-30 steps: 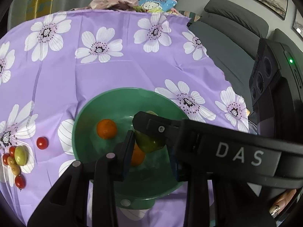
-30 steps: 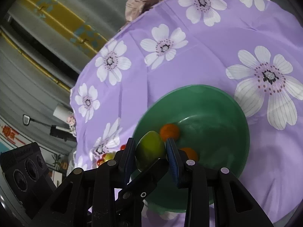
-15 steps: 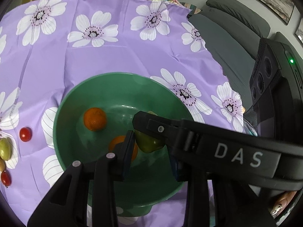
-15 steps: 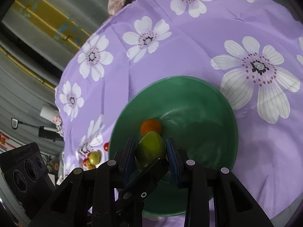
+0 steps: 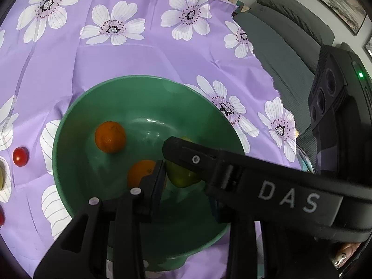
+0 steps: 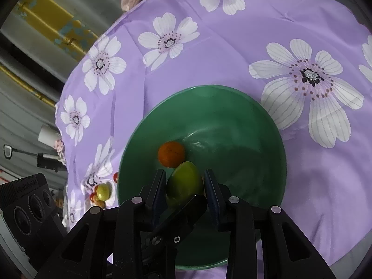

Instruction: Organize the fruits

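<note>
Glossy green plastic bowl on smooth, faintly creased purple floral cloth; matt black fingers.

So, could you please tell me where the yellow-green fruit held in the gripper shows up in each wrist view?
Left wrist view: the yellow-green fruit sits right of centre, partly hidden behind the right gripper's black finger.
Right wrist view: it is low in the centre, clamped between the finger pads.
Shared landmark: the round green plastic bowl under it.

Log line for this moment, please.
right gripper: shut on green fruit above bowl | left gripper: shut, empty | bowl: two oranges | step: release pending
</note>
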{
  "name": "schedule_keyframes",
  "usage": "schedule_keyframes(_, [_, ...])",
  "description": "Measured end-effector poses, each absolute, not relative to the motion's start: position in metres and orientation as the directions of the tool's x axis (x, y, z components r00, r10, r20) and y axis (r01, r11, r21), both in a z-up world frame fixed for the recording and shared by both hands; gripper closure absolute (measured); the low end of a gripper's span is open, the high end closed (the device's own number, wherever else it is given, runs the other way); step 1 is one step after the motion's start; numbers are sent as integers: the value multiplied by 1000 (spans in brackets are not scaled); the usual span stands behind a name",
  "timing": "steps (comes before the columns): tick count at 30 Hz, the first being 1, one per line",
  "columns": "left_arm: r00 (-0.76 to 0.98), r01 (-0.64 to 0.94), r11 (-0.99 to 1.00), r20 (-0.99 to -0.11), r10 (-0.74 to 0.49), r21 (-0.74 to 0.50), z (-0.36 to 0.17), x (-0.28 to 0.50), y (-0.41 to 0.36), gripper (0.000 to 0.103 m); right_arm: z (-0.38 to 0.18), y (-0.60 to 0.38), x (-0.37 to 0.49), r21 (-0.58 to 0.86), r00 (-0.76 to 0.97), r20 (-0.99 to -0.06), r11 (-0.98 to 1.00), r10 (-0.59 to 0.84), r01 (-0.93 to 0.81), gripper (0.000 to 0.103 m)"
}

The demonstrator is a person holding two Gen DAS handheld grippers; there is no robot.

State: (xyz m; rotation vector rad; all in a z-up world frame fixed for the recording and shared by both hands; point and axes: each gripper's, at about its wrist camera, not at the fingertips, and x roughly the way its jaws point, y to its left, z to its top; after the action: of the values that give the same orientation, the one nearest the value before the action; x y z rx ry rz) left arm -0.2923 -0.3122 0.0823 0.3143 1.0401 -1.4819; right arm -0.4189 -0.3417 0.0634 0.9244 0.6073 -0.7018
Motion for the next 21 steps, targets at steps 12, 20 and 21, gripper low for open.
schedule_keyframes(12, [-245, 887, 151, -722, -647, -437, 79, -291, -314, 69, 61, -343, -417, 473, 602, -748, 413, -279, 778, 67])
schedule_keyframes(20, [-233, 885, 173, -733, -638, -432, 72, -293, -315, 68, 60, -343, -415, 449, 580, -761, 409, -292, 795, 67])
schedule_keyframes(21, [-231, 885, 175, -734, -639, -431, 71, -293, -315, 68, 60, -344, -415, 445, 577, -762, 409, -293, 796, 67])
